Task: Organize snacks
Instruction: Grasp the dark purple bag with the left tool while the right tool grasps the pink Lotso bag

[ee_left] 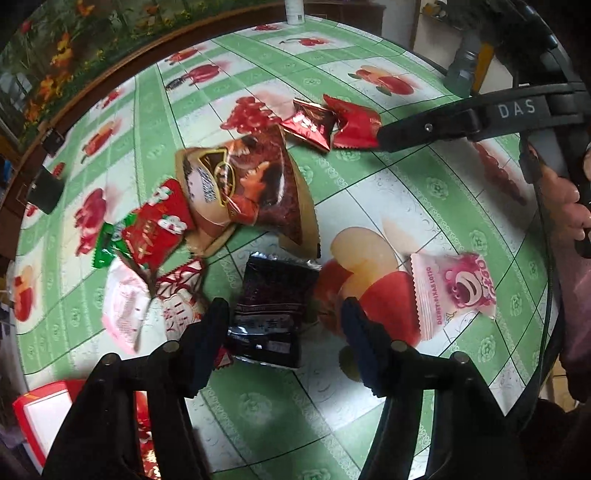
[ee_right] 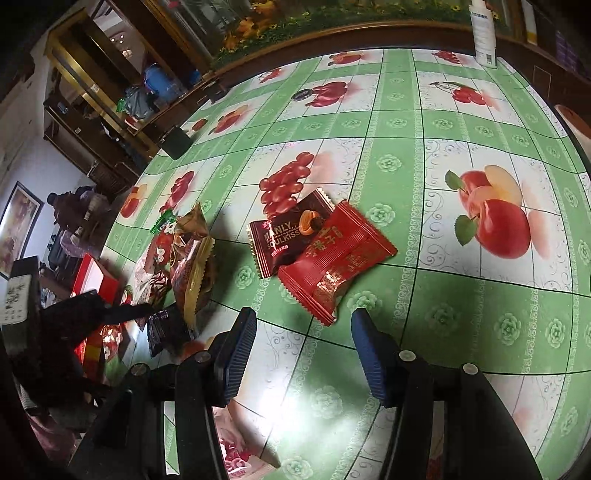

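Left hand-held gripper (ee_left: pixel 284 317) spread astride black packet (ee_left: pixel 271 310), apparently for pickup; right hand-held gripper (ee_right: pixel 303 332) spread, empty, aimed at red packet (ee_right: pixel 332 262) on bench (ee_right: pixel 443 295).

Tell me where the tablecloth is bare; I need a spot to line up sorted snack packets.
Free: the stretch between the red packet and the white bottle, and the patch beside the pink bear packet toward the near edge. Crowded: the pile around the big brown bag down to the black packet.
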### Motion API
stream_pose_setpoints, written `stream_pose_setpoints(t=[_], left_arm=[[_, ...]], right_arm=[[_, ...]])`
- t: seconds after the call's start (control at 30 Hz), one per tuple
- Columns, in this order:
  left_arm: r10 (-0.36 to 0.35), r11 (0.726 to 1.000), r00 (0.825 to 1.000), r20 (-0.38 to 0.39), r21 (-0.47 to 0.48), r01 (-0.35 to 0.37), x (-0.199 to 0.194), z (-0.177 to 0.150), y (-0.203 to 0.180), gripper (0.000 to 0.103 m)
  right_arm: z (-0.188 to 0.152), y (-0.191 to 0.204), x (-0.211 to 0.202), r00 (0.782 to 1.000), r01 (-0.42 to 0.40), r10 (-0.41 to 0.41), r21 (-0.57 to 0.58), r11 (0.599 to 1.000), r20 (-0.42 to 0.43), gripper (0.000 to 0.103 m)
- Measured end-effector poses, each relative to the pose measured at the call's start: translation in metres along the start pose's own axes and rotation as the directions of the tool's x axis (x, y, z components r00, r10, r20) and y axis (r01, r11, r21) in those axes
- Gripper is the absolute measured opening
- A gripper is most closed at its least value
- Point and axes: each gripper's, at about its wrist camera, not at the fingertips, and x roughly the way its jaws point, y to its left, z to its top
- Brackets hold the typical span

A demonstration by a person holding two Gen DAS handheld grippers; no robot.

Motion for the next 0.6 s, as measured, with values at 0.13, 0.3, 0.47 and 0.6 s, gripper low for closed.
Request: stream_pose_setpoints(t=[0.13, 0.3, 0.47, 0.6], left_arm=[[-0.073, 0.997, 0.997, 0.014, -0.032, 0.074, 0.003, -0.005, 0.002, 0.039], [-0.067, 0.995, 0.997, 0.041, -0.075, 0.070, -0.001, -0.014, -0.001, 0.038], [-0.068, 0.985, 0.996, 0.062, -0.153, 0.077, -0.010, -0.031, -0.003, 0.035], [-0.069, 0.977, 0.994, 0.084, -0.198, 0.084, -0.020, -0.048, -0.001, 0.035]], right_arm=[[0.000, 0.001, 0.001, 1.000, 0.007, -0.007, -0.003, 1.000, 0.000, 0.057], [-0.001, -0.002, 0.002, 1.000, 0.008, -0.008, -0.001, 1.000, 0.001, 0.057], [-0.006, 0.002, -0.006, 0.998, -0.052, 0.053, -0.022, 0.998, 0.020, 0.057], [-0.027, 0.020, -0.011, 0.997, -0.080, 0.081, -0.122, 0.989, 0.004, 0.057]])
